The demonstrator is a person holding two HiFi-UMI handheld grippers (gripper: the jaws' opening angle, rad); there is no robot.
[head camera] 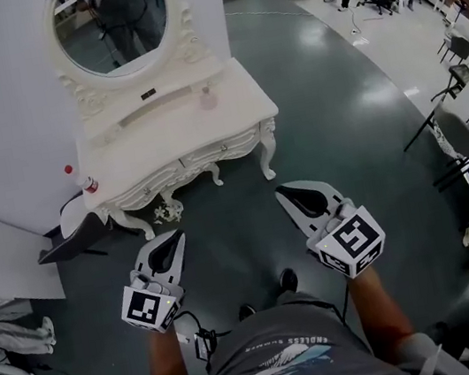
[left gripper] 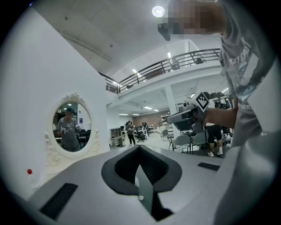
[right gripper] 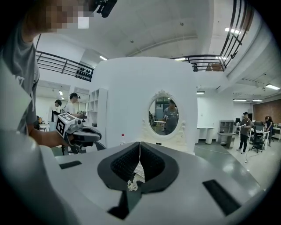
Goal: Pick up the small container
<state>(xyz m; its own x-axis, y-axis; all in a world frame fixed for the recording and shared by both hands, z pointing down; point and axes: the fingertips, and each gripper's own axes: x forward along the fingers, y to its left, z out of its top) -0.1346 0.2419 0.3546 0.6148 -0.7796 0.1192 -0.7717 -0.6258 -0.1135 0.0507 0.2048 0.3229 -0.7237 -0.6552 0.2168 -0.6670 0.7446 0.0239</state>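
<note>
Head view, container: a small pale pink translucent container point(head camera: 207, 97) stands upright near the back of the white carved dressing table point(head camera: 236, 119), under the oval white-framed mirror point(head camera: 111, 24).
Head view, surroundings: a clear plastic bottle with a red cap point(head camera: 81, 180) stands at the table's left front corner, well apart from the container; dark glossy floor point(head camera: 330, 120) lies between table and tools.
Head view, tools: left gripper point(head camera: 176, 234) and right gripper point(head camera: 280, 189) point at the table, well short of it.
Left gripper view, jaws: pressed together, empty; mirror and bottle ahead-left.
Right gripper view, jaws: tips meeting, empty; mirror ahead; container not discernible.
</note>
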